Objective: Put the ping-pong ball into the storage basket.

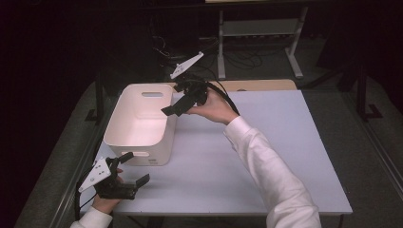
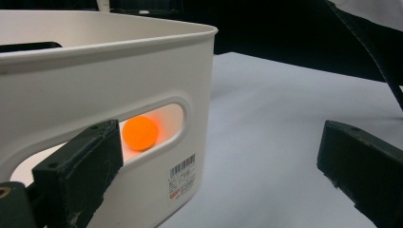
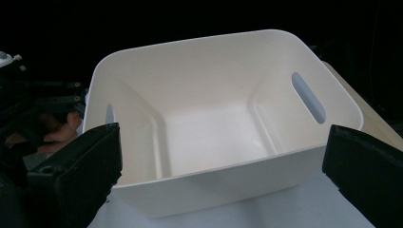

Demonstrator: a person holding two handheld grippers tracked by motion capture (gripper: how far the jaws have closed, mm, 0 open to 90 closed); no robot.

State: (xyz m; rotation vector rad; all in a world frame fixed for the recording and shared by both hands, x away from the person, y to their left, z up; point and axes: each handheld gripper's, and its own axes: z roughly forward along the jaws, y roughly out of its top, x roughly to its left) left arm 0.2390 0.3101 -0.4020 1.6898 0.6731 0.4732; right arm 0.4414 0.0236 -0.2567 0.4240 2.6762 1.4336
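Left gripper (image 1: 133, 168) is held low at the near left corner of the table (image 1: 266, 156), jaws spread wide, nothing between them. It is gripped by the left hand (image 1: 105, 202), with its grey plate (image 1: 95, 174) on top. In the left gripper view the two black jaws stand well apart: one just beside the near wall of the bin (image 2: 95, 80), the other out over bare table (image 2: 266, 142). Whether the jaw touches the wall cannot be told.

An orange ball (image 2: 140, 133) is seen through the handle slot (image 2: 157, 128) in that near wall. A barcode label (image 2: 182, 176) is stuck on the wall below the slot.

Right gripper (image 1: 183, 99) is held up over the far right rim of the bin (image 1: 142, 118), by the right hand (image 1: 216, 107), white sleeve (image 1: 266, 166) behind it. Its jaws are spread too, nothing pinched. In the right gripper view they frame the bin (image 3: 228, 180) from above, one at each lower corner. The bin floor (image 3: 214, 133) is seen there, pale and bare where visible; the ball cannot be made out in that view. A slot (image 3: 308, 97) is cut into each end wall. The left hand (image 3: 59, 130) is visible beyond the bin.

The bin stands upright on the left half of the table, open top. A cable (image 1: 223, 92) trails from the right gripper. A white shelf frame (image 1: 259, 28) is seen on the dark floor beyond the far edge.
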